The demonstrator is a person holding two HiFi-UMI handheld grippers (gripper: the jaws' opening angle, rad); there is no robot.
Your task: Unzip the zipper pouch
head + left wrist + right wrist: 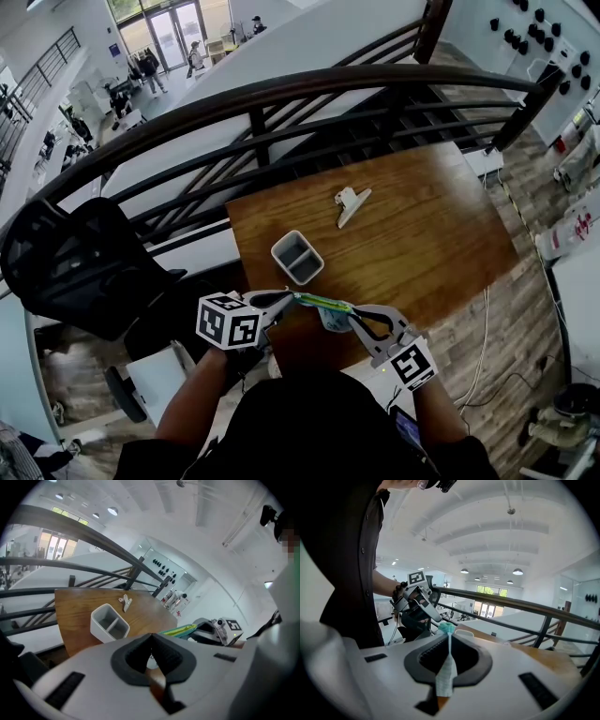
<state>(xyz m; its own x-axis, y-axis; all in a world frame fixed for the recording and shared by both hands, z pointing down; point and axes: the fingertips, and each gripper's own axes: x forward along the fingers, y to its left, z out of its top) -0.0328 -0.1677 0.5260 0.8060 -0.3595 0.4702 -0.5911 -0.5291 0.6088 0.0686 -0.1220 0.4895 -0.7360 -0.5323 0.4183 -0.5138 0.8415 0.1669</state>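
The zipper pouch (pixel 325 307), green and teal, hangs stretched between my two grippers over the near edge of the wooden table (pixel 422 225). My left gripper (pixel 287 299) is shut at the pouch's left end. In the left gripper view a small pale piece, seemingly the zipper pull (pixel 151 660), sits pinched between the pads, and the pouch's green edge (pixel 179 631) runs toward the right gripper (pixel 220 627). My right gripper (pixel 352 319) is shut on the pouch's other end. Teal fabric with a pale label (pixel 446 670) shows between its pads, with the left gripper (pixel 417 598) beyond.
A grey two-compartment holder (pixel 297 256) stands on the table just beyond the grippers. A white clip (pixel 351 204) lies further back. A dark curved railing (pixel 281 89) runs behind the table, and a black chair (pixel 75 262) stands to the left.
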